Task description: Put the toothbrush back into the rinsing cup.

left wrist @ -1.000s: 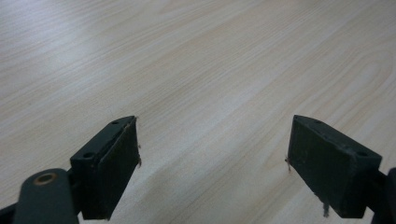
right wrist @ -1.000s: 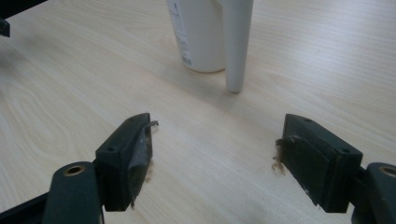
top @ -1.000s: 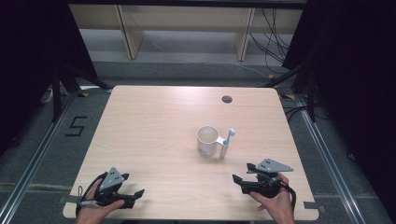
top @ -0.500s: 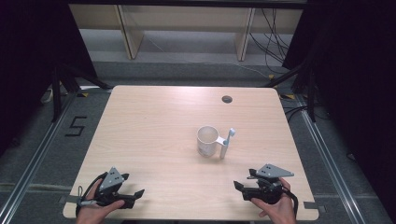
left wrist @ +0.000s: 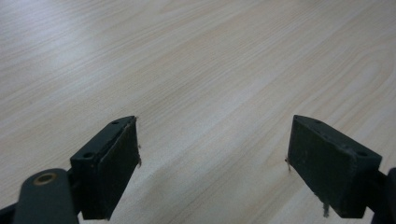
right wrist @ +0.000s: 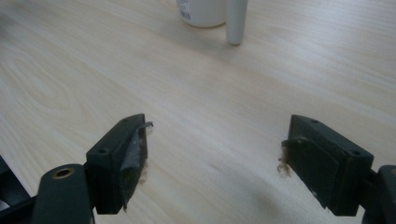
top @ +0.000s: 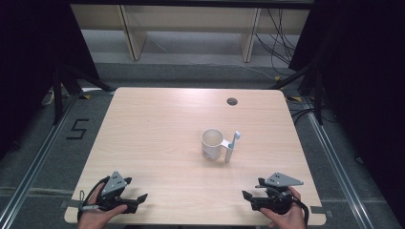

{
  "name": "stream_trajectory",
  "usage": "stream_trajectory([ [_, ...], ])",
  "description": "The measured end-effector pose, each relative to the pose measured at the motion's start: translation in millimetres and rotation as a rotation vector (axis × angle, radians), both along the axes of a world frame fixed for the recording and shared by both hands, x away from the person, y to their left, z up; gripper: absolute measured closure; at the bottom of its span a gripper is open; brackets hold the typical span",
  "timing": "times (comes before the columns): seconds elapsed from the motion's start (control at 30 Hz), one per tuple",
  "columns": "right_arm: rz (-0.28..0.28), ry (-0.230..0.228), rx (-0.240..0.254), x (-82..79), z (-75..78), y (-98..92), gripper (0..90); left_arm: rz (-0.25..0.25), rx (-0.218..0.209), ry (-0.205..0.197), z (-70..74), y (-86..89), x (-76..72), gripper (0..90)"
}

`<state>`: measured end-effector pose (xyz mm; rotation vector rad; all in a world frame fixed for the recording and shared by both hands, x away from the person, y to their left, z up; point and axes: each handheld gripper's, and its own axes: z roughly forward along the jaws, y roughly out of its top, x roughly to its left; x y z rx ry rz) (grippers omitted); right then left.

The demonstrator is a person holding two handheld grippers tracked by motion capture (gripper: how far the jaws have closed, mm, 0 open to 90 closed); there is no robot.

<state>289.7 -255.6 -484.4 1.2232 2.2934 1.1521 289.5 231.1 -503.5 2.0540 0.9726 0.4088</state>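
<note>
Item 1, left tool [top: 136,199]: at the near left corner of the desk [top: 157,129], held in the left hand [top: 95,212]. Jaws spread wide, nothing between them; in the left gripper view the left tool [left wrist: 212,163] has bare wood grain in its gap. Position matches the frame one second earlier.

Item 2, right tool [top: 247,194]: at the near right corner of the desk, held in the right hand [top: 284,217], grey three-cornered plate on top, jaws pointing left across the desk. Compared with one second ago it sits a little nearer the desk's front edge. Its jaws have just been opening and now stand released and wide, with nothing between them; in the right gripper view the right tool [right wrist: 215,158] frames plain desk surface.

Item 3, white cup [top: 212,144]: upright, right of the desk's centre, well apart from both tools. Unmoved since the earlier frames. Its base appears at the top of the right gripper view [right wrist: 201,11].

Item 4, white toothbrush [top: 231,147]: leaning against the cup's right side, handle end on the desk, head above the rim. Unchanged.

Item 5, round cable hole [top: 232,101]: near the far edge of the desk.
</note>
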Motion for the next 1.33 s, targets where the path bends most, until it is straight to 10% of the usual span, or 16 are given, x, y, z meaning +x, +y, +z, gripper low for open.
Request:
stream_trajectory([
  [0.23, -0.009, 0.07, 0.007, -8.9, -3.8, 3.5, 21.4, -0.008, 0.014, 0.005, 0.8, 0.6, -0.5, 15.9],
  [1.33, 0.022, 0.087, -0.082, -23.8, -13.7, -0.9, 20.9, -0.012, 0.028, 0.005, 1.2, 2.5, -0.4, 15.9],
])
